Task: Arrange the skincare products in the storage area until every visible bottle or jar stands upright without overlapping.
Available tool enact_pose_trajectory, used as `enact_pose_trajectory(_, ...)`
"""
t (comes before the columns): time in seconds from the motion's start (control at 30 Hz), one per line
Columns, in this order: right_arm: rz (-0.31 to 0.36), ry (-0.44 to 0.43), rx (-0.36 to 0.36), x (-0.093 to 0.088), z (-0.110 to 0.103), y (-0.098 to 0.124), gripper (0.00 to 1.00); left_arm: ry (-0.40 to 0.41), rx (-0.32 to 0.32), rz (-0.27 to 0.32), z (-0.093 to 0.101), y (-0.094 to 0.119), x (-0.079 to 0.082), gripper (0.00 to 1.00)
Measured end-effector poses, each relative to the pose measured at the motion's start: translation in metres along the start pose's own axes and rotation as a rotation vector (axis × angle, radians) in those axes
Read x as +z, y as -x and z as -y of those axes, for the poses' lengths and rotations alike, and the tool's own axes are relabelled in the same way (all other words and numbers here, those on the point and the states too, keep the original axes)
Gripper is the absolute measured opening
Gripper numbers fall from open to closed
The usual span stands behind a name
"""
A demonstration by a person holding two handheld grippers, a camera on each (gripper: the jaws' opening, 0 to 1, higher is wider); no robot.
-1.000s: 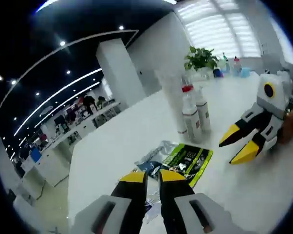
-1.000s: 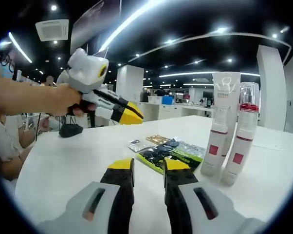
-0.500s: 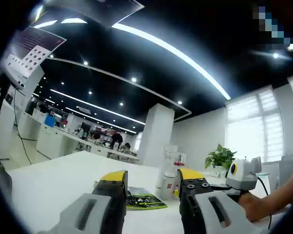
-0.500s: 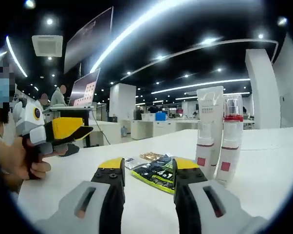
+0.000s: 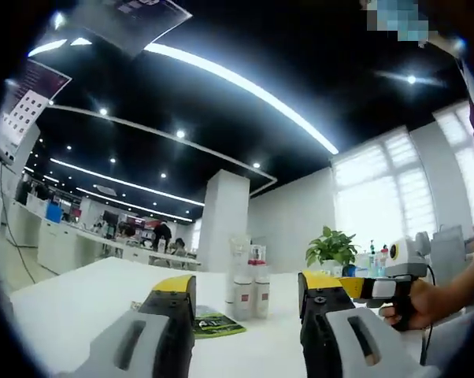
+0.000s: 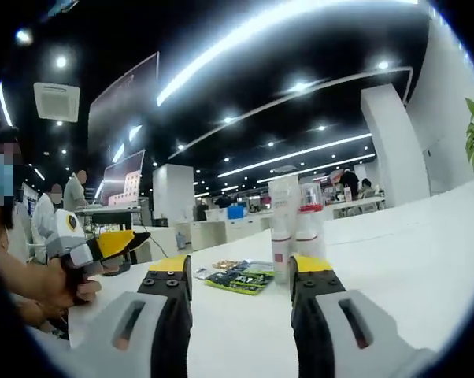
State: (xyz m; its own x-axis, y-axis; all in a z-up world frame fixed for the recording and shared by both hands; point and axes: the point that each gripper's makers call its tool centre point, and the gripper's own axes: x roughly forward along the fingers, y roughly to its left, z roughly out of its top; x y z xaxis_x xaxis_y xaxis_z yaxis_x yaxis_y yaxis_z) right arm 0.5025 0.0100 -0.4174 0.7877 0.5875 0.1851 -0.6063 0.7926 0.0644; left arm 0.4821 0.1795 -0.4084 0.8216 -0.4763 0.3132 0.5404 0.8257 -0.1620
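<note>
Looks pretty much done from where things sit. The two white bottles (image 5: 251, 282), the ones with red bands near the cap, stand upright side by side on the white table (image 5: 79, 295), with a taller white tube (image 6: 283, 224) upright right next to them. In the right gripper view the tube sits at about 11 o'clock from the red-banded bottle (image 6: 309, 224), touching or nearly so, no leaning that I can see. Whether they overlap is hard to say, since they're small and far off.

Flat sachet packets (image 6: 241, 277) lie on the table at roughly 9 o'clock from the bottles, a green-and-black one on top. Those aren't bottles or jars, so I'd guess they don't count.

Left gripper (image 5: 249, 283) has its jaws spread wide, nothing between them. Right gripper (image 6: 241, 268) is the same, wide and empty. Both sit low at table level, well back from the products.

My read: nothing left to stand up, just confirm and stop.
</note>
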Motion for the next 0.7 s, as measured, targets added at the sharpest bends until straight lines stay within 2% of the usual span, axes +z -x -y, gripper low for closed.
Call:
enact_pose_trajectory(0.07,0.005,0.01,-0.004,0.005,0.005,0.011,0.59,0.002,0.012,0.019,-0.001,0.002,0.004,0.53)
enact_pose_trajectory(0.13,-0.014,-0.004,-0.013,0.006,0.012,0.021,0.69,-0.021,0.022,0.01,-0.002,0.002,0.002,0.53)
enact_pose_trajectory(0.17,-0.033,-0.012,-0.018,0.004,0.015,0.024,0.76,-0.026,0.023,-0.01,-0.003,0.001,-0.001,0.54)
enact_pose_trajectory(0.23,-0.066,0.023,-0.035,0.0,0.023,0.031,0.86,-0.024,0.038,-0.098,-0.004,0.001,-0.013,0.57)
enact_pose_trajectory(0.27,-0.072,0.036,-0.045,0.001,0.027,0.035,0.9,0.018,0.028,-0.14,0.0,0.004,-0.019,0.61)
enact_pose_trajectory(0.3,-0.073,0.031,-0.041,0.003,0.029,0.039,0.91,0.027,0.027,-0.151,0.002,0.005,-0.02,0.67)
enact_pose_trajectory(0.37,-0.062,0.022,-0.042,0.007,0.031,0.048,0.9,-0.063,0.009,-0.154,0.009,0.013,-0.015,0.71)
enact_pose_trajectory(0.43,-0.047,0.028,-0.086,0.012,0.035,0.059,0.91,-0.115,-0.026,-0.151,0.016,0.019,-0.011,0.76)
enact_pose_trajectory(0.47,-0.045,0.035,-0.132,0.013,0.043,0.068,0.9,-0.128,-0.038,-0.157,0.018,0.025,-0.01,0.79)
enact_pose_trajectory(0.53,-0.026,-0.024,-0.19,0.015,0.05,0.08,0.89,-0.096,-0.014,-0.15,0.012,0.034,-0.006,0.8)
enact_pose_trajectory(0.6,-0.013,-0.065,-0.221,0.015,0.053,0.088,0.9,-0.031,0.014,-0.109,0.007,0.037,-0.001,0.8)
enact_pose_trajectory(0.67,-0.021,-0.037,-0.286,0.013,0.058,0.096,0.88,0.027,0.056,-0.072,0.003,0.041,0.004,0.79)
enact_pose_trajectory(0.7,-0.01,-0.026,-0.276,0.015,0.052,0.095,0.89,0.019,0.054,-0.068,0.004,0.042,0.005,0.79)
